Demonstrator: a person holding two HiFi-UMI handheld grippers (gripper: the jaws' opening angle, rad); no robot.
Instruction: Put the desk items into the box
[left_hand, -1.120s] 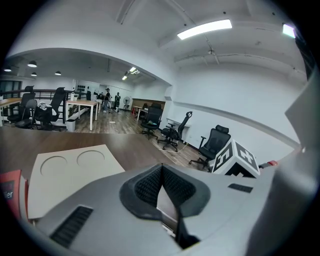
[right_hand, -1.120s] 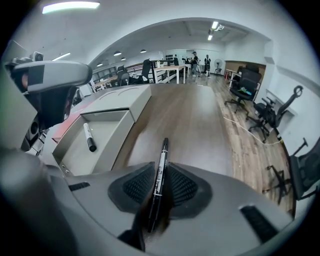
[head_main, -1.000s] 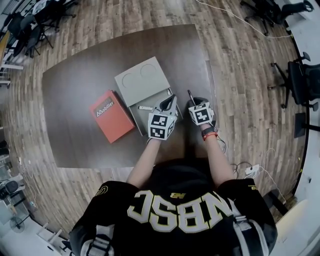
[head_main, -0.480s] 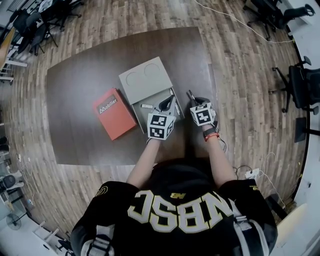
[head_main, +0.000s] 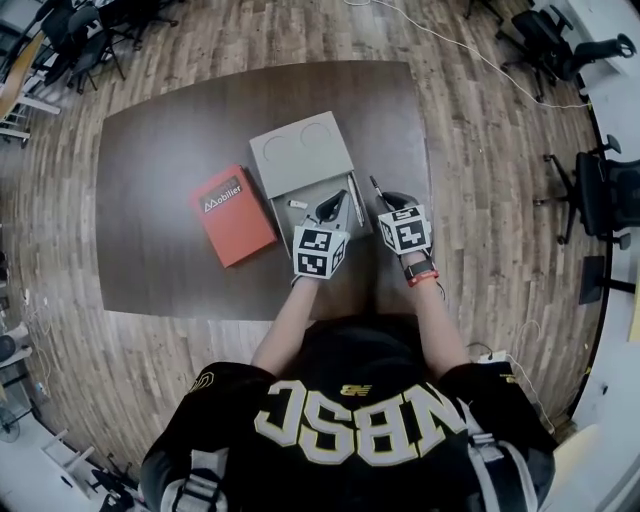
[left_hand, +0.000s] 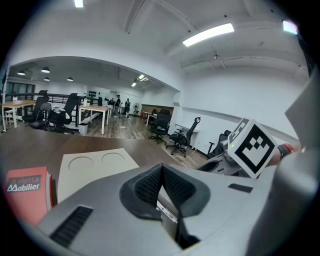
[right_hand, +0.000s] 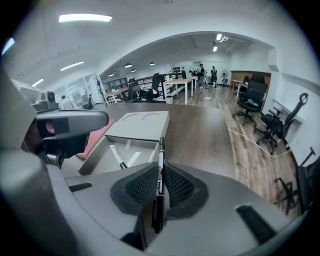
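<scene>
Right hand-held gripper (right_hand: 160, 172) pinching one pen (right_hand: 161, 149), left hand-held gripper (left_hand: 161, 170) pressed together, one box (head_main: 300, 152)

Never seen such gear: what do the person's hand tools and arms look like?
The left hand-held gripper and right hand-held gripper are grey plastic, with black ribbed pads and white cubes bearing black square markers. Worn: black short-sleeved jersey with white letters; red wristband, right wrist.
</scene>
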